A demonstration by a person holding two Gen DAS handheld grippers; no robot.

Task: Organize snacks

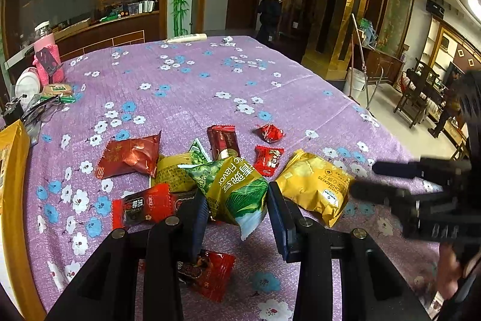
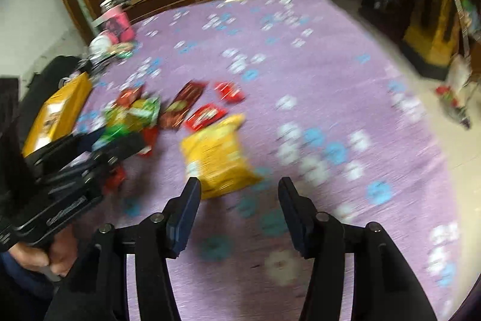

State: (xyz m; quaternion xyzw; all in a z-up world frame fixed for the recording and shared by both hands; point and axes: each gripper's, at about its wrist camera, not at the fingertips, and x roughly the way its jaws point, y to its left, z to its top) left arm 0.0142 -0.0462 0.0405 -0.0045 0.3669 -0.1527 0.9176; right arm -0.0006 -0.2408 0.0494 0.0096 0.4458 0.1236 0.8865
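**Crinkled foil packets on a purple flowered cloth**

Black, angular left tongs (image 1: 237, 209) stand closed on a glossy green-and-gold snack packet (image 1: 237, 188), its pads pressing the packet's two sides and its crimped end hanging down between them. Just below, nearest the camera, a shiny red wrapper (image 1: 207, 273) lies flat on the surface (image 1: 210, 80), partly under one finger. Left of the tongs rests a red-and-black packet (image 1: 141, 206); to the right, a puffy yellow cracker bag (image 1: 312, 185) with a wrinkled skin lies just beside the held packet.

Beyond these sit a plump dark-red pouch (image 1: 129, 155), a long brown bar wrapper (image 1: 224, 142), a small flat red sachet (image 1: 267, 160) and a small twisted red sweet (image 1: 270, 133), all near one another in a loose heap. The cloth is soft, purple, printed with white and blue blossoms.

Right tongs (image 2: 239, 215) hang open over bare cloth with nothing between the pads, the yellow bag just ahead of the left finger; this view is blurred. A hand (image 2: 45, 254) grips the left tool's handle.

At the surface's left edge stands a yellow cardboard box (image 1: 12, 164), and farther back a pink knitted-sleeve jar (image 1: 48, 56) and a round white lidded tub (image 1: 27, 84).
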